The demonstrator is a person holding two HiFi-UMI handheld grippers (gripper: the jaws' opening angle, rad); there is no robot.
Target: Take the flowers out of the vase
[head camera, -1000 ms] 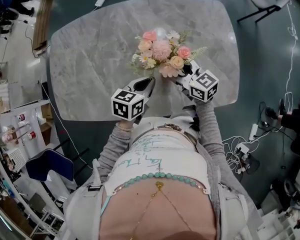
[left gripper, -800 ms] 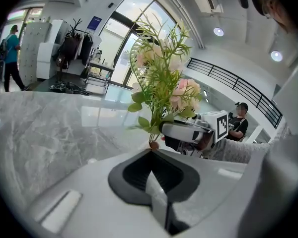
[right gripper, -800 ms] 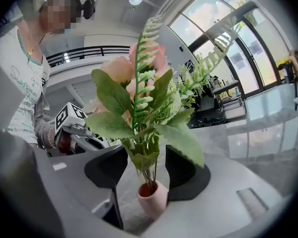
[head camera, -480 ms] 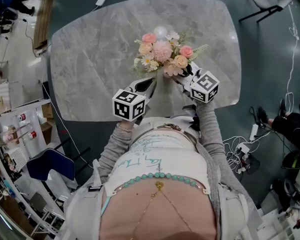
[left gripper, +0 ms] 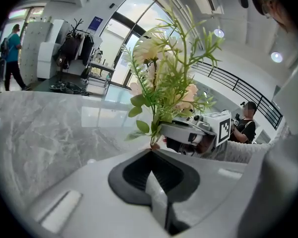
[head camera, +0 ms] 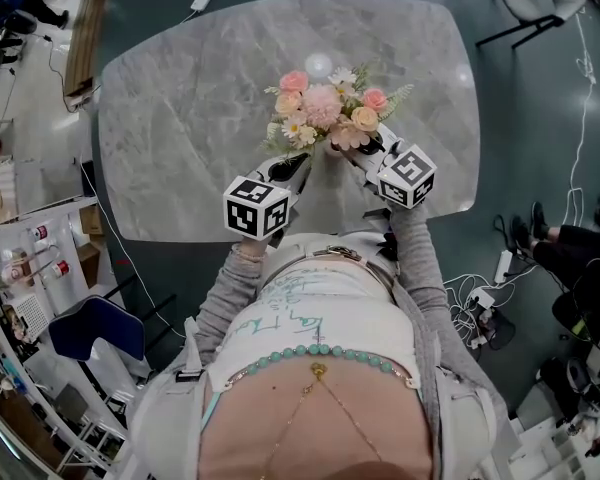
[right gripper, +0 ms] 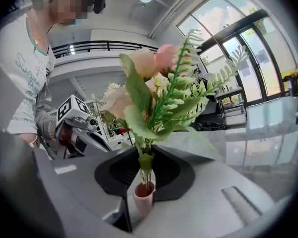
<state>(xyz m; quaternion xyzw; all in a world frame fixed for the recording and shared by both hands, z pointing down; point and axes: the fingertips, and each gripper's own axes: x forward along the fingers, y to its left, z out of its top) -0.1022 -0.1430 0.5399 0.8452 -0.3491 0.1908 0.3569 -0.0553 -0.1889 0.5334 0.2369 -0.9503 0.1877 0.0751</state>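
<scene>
Left gripper, jaws closed on nothing, sits with its tip just beside the flowers, which stand upright in a small pink vase over the middle of the tabletop; right gripper, jaws having just been closing, is clamped on the vase.

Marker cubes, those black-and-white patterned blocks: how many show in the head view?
2. One marker cube is below and left of the flowers; the other is below and right of them. Each tops a handheld gripper. None seems hidden.
</scene>
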